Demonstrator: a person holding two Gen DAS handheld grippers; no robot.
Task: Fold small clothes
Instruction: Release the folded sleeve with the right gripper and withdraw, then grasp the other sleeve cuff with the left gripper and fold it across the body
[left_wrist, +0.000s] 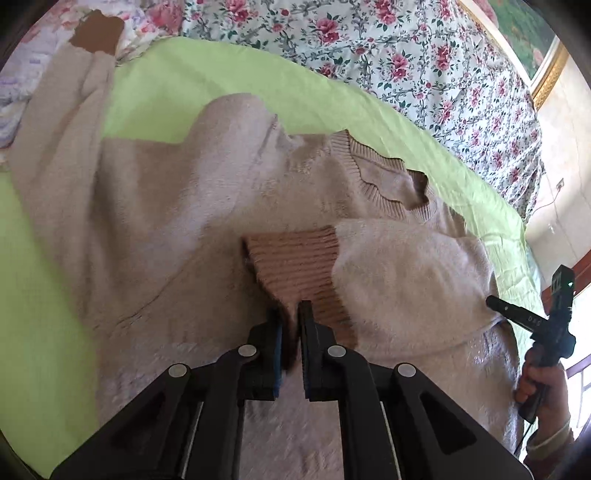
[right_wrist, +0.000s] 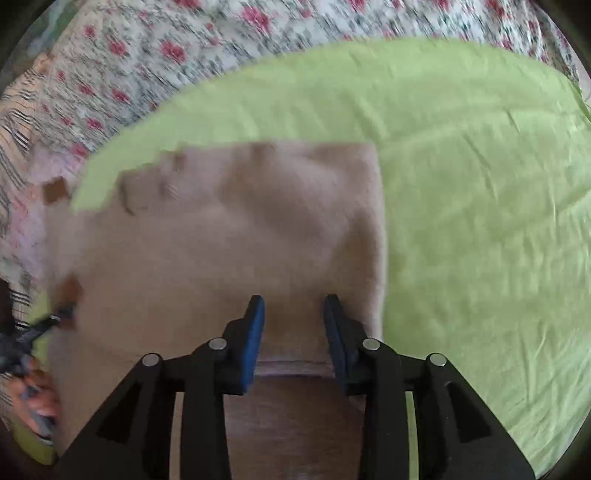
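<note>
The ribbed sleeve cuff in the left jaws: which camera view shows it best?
The left wrist view. There the ribbed sleeve cuff lies sharp and close on the sweater, pinched by the left gripper. The right wrist view is blurred and shows that cuff only as a small brown patch at its left edge.

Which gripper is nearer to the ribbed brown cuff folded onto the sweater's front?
Left. The left gripper is clamped on the ribbed cuff of the sweater. The right gripper stands apart at the sweater's far side edge, jaws open over plain knit.
</note>
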